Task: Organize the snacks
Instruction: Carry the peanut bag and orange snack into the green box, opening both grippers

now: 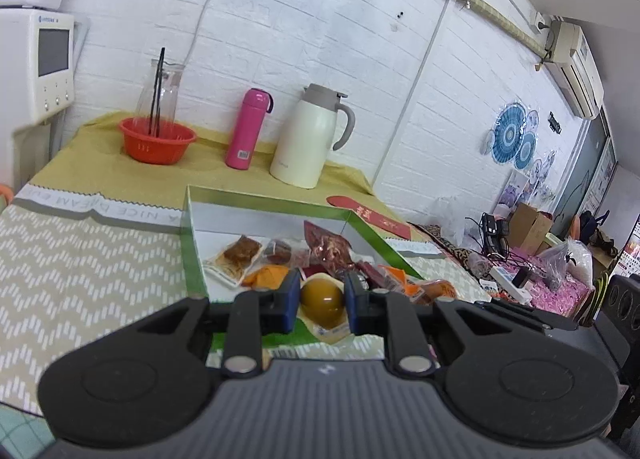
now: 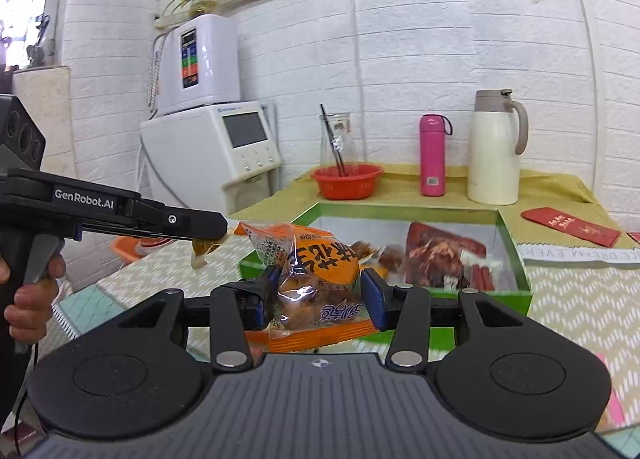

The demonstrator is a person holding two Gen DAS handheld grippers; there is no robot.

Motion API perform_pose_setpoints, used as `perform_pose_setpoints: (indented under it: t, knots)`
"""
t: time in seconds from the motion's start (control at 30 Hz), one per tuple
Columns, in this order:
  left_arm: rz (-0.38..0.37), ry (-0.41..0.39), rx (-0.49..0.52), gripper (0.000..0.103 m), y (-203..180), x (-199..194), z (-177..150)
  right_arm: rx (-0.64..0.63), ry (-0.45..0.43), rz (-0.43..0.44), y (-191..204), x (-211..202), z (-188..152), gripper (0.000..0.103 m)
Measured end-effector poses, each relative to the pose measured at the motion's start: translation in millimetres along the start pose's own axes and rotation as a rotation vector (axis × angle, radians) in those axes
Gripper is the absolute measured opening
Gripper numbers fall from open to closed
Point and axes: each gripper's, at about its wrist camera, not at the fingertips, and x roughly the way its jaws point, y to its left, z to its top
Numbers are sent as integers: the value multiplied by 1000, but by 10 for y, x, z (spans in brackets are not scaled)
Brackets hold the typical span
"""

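Note:
A green box [image 1: 191, 243] with a white inside lies on the table and holds several wrapped snacks [image 1: 256, 255]. My left gripper [image 1: 322, 291] hovers at its near edge, shut on a small amber, round packaged snack [image 1: 323, 305]. In the right wrist view the same left gripper [image 2: 218, 233] comes in from the left with that amber snack [image 2: 202, 249] hanging from its tips. My right gripper [image 2: 320, 287] is shut on an orange, clear-windowed snack bag [image 2: 320, 259], its blue pads pressing both sides, in front of the green box [image 2: 516, 259].
Along the wall stand a red basket [image 1: 158, 141] in front of a glass carafe with straws [image 1: 160, 91], a pink flask [image 1: 246, 131] and a cream thermal jug [image 1: 308, 139]. A red envelope [image 1: 376, 219] lies right of the box. A hand [image 2: 24, 299] holds the left gripper's handle.

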Motion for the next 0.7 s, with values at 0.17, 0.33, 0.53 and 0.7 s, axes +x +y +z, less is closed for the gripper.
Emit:
perform_pose_setpoints:
  t: [0.17,0.33,0.53,0.7]
  knots:
    - [20,17,-73,19,181,404,241,18,7,-42,-125,314,164,78]
    - [99,49,-56,19,241,776,326,-32,46,-125,-212,671,203,78]
    - [165,92,-52,19,380,1048,340,-55,138,-149,-271,1064,150,78]
    - [190,76,-68,36,469,1093,303,-103,188,-35,-157,1255,102,93]
